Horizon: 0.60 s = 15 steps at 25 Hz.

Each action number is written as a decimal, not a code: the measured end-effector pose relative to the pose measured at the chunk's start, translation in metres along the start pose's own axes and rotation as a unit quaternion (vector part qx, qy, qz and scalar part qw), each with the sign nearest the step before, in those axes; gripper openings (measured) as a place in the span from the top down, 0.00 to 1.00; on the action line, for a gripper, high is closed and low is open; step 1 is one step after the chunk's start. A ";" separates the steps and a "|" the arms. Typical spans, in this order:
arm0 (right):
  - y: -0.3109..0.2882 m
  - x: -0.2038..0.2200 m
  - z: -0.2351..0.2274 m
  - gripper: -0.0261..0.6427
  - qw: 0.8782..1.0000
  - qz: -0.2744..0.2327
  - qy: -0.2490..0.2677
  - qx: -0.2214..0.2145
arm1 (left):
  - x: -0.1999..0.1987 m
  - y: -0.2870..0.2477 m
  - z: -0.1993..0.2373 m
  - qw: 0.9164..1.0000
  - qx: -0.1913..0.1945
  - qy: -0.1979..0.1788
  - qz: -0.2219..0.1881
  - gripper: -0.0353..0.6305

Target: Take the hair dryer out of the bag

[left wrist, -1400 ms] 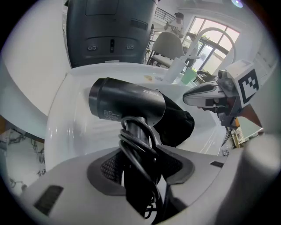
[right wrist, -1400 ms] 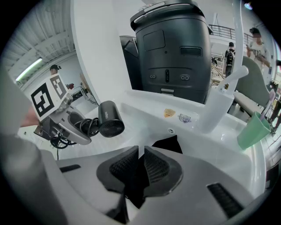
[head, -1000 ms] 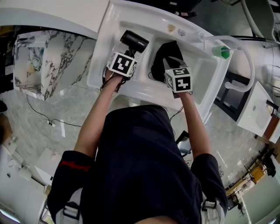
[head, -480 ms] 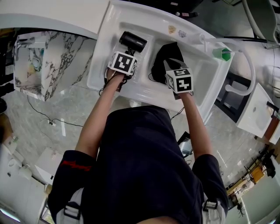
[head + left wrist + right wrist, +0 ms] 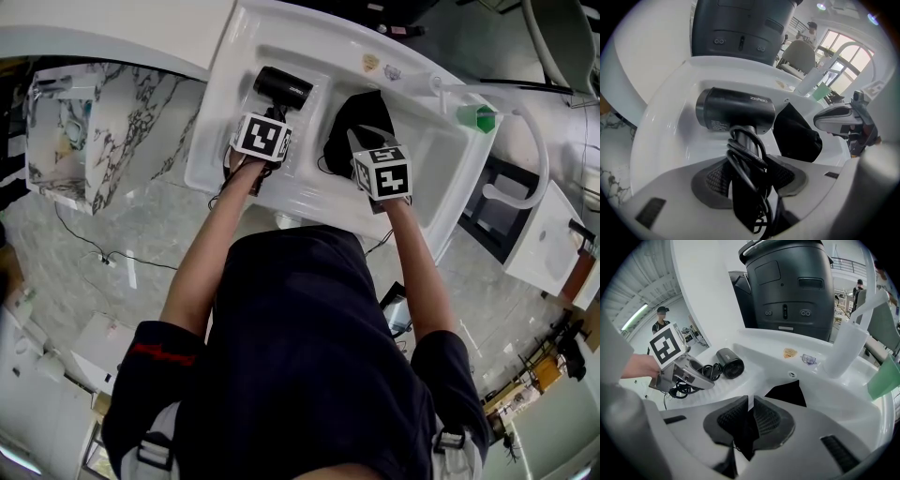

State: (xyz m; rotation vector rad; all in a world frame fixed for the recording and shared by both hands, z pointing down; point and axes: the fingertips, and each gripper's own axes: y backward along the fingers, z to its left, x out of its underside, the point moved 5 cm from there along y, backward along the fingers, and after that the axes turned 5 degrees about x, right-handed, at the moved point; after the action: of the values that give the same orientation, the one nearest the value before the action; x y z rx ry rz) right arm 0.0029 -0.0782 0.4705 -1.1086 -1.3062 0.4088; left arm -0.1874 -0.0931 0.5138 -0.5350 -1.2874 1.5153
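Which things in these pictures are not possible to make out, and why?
- Inside of the bag: head view, only black folded fabric shows.
- Cord end of the hair dryer: left gripper view, hidden behind the left tongs, cut by the lower edge.
- Stickers on the sink rim: right gripper view, too small to read.

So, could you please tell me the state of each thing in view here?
hair dryer: out of the bag, held by its handle
cord: wound round the handle
bag: in the basin, one edge pinched
left gripper: shut on the hair dryer
right gripper: shut on the bag
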 end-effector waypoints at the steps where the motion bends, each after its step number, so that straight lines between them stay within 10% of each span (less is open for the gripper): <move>1: 0.000 0.000 0.000 0.87 1.000 0.001 0.000 -0.001 | 0.000 0.000 0.000 1.000 -0.003 -0.003 -0.003 0.62; 15: 0.003 -0.007 0.002 0.88 1.000 -0.006 -0.008 0.013 | 0.010 0.003 -0.003 1.000 -0.024 -0.012 -0.003 0.62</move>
State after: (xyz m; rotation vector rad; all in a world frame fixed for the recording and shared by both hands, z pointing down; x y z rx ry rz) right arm 0.0000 -0.0815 0.4637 -1.0767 -1.3180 0.4246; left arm -0.1902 -0.0824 0.5132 -0.5449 -1.3454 1.4942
